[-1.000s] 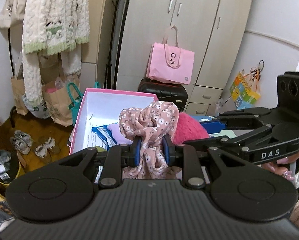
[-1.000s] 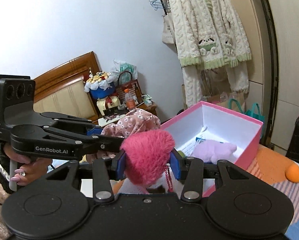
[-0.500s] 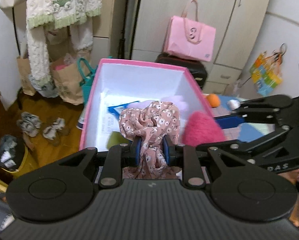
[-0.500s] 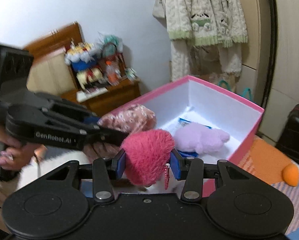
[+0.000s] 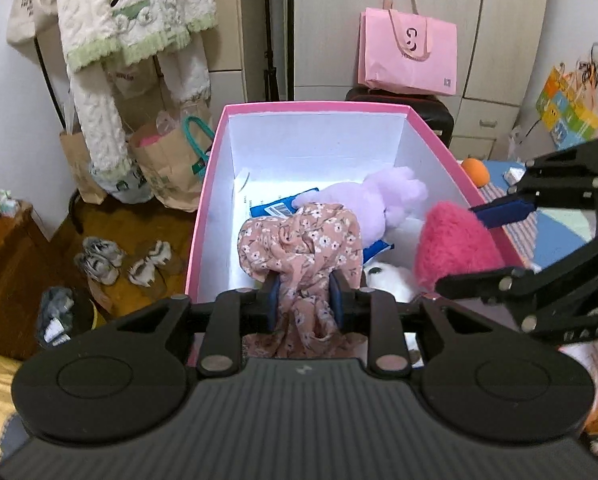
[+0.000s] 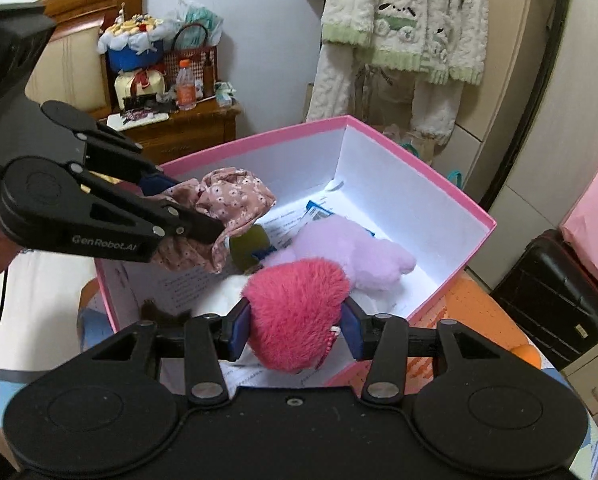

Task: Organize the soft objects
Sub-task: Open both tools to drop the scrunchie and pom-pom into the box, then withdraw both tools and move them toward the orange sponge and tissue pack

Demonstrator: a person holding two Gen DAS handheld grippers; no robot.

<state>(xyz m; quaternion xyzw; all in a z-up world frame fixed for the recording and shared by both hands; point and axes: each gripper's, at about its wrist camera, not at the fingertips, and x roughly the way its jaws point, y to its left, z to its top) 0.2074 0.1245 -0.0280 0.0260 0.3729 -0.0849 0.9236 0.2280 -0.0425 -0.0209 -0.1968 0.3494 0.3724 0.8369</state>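
My left gripper [image 5: 303, 296] is shut on a pink floral cloth [image 5: 299, 240] and holds it above the near end of the open pink box [image 5: 207, 184]. My right gripper [image 6: 295, 326] is shut on a fuzzy magenta plush [image 6: 295, 312] and holds it over the box's near rim [image 6: 451, 280]. The floral cloth [image 6: 227, 200] and the left gripper [image 6: 187, 220] show in the right wrist view; the magenta plush [image 5: 455, 244] shows in the left wrist view. Inside the box lie a lilac plush [image 5: 387, 196], a white plush [image 5: 387, 276], an olive ball [image 6: 249, 246] and papers.
A cream sweater [image 5: 131, 20] hangs at left above paper bags [image 5: 167, 160]. Shoes [image 5: 99, 264] lie on the wooden floor. A pink bag [image 5: 411, 56] sits on a black suitcase [image 6: 555, 296] by the wardrobe. An orange ball [image 5: 475, 172] lies right of the box. A nightstand [image 6: 179, 124] stands behind.
Both grippers have moved forward and tilted down over the box while still holding their objects. More of the box's inside shows now, with the white plush and the olive ball.
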